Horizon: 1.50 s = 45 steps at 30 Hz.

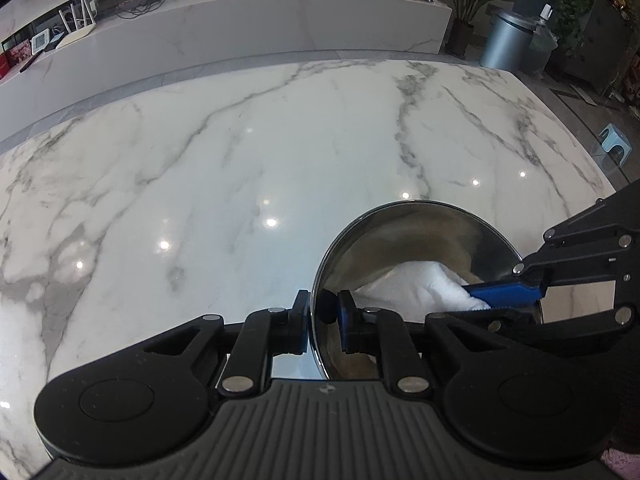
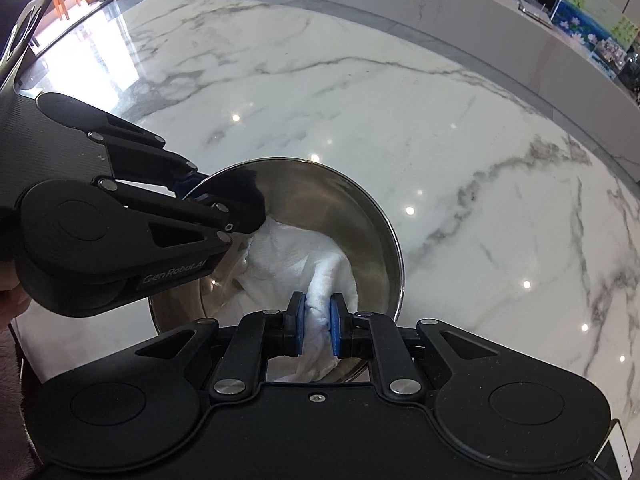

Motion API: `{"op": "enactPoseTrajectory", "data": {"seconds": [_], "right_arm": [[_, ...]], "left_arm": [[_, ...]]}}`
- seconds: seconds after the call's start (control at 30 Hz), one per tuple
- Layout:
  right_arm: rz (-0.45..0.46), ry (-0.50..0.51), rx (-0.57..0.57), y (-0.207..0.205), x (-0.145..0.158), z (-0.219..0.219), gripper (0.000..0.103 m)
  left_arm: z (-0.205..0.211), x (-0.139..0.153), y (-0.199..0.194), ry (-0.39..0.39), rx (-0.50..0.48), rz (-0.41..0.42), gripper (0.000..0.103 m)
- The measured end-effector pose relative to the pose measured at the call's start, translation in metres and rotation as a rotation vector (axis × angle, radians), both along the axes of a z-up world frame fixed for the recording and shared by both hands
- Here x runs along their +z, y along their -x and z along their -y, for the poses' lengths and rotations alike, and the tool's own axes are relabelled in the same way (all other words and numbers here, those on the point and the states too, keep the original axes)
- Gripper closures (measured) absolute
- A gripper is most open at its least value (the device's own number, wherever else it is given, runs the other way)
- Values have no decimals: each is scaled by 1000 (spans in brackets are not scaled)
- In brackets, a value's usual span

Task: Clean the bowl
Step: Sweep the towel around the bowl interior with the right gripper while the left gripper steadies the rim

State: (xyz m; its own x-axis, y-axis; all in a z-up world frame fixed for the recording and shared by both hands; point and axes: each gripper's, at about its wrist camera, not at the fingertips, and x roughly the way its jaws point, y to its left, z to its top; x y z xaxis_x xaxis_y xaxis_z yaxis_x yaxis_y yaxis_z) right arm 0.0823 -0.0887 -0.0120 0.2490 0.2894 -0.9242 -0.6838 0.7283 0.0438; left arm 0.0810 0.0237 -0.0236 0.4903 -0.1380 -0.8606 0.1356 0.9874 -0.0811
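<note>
Round steel bowl point(image 2: 352, 216) holds crumpled white cloth point(image 2: 296, 256).

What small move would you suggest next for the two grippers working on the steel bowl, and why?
Probably sweep the right gripper round the inside wall. It is shut on the white cloth, which lies bunched on the bottom of the bowl, while the left gripper clamps the rim and steadies it on the marble table.
</note>
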Motion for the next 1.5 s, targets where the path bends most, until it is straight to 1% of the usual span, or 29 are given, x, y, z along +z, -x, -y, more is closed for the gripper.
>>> {"op": "enactPoseTrajectory", "data": {"seconds": [0.13, 0.3, 0.33, 0.43, 0.6, 0.7, 0.73, 0.77, 0.8, 0.83, 0.97, 1.13, 1.33, 1.4, 1.5], "right_arm": [[-24, -24, -14, 0, -1, 2, 92], [-32, -30, -20, 0, -2, 2, 92], [-31, -29, -19, 0, -1, 1, 92], [-32, -30, -20, 0, -2, 2, 92], [-32, -32, -18, -3, -2, 4, 92], [-33, -32, -20, -2, -2, 3, 92], [-32, -32, -20, -2, -2, 3, 92], [-31, -32, -20, -2, -2, 3, 92], [-30, -31, -20, -1, -2, 3, 92], [-30, -31, -19, -1, -2, 3, 92], [-20, -21, -10, -1, -2, 1, 92], [45, 27, 28, 2, 2, -5, 92], [149, 80, 56, -3, 17, -9, 92], [169, 81, 68, -4, 22, -10, 92], [189, 92, 78, -7, 21, -13, 92]], "left_arm": [[0, 0, 0, 5, 11, -1, 89], [-6, 5, 1, 29, 45, -9, 90], [-8, 7, 2, 37, 53, -11, 89], [-8, 6, 5, 42, 61, -32, 76], [-8, 5, 11, 45, 71, -70, 75], [-7, 4, 15, 38, 70, -92, 76], [-6, 3, 16, 26, 64, -96, 80], [-4, 2, 16, 16, 60, -98, 85], [-4, 1, 16, 16, 55, -100, 86], [-3, 0, 16, 22, 50, -102, 90], [-2, 0, 16, 15, 34, -92, 90], [0, 1, 13, 0, -6, -72, 90], [2, 1, 10, -8, -22, -61, 90], [3, 1, 10, -15, -32, -55, 90], [6, 1, 10, -29, -57, -40, 90]]}}
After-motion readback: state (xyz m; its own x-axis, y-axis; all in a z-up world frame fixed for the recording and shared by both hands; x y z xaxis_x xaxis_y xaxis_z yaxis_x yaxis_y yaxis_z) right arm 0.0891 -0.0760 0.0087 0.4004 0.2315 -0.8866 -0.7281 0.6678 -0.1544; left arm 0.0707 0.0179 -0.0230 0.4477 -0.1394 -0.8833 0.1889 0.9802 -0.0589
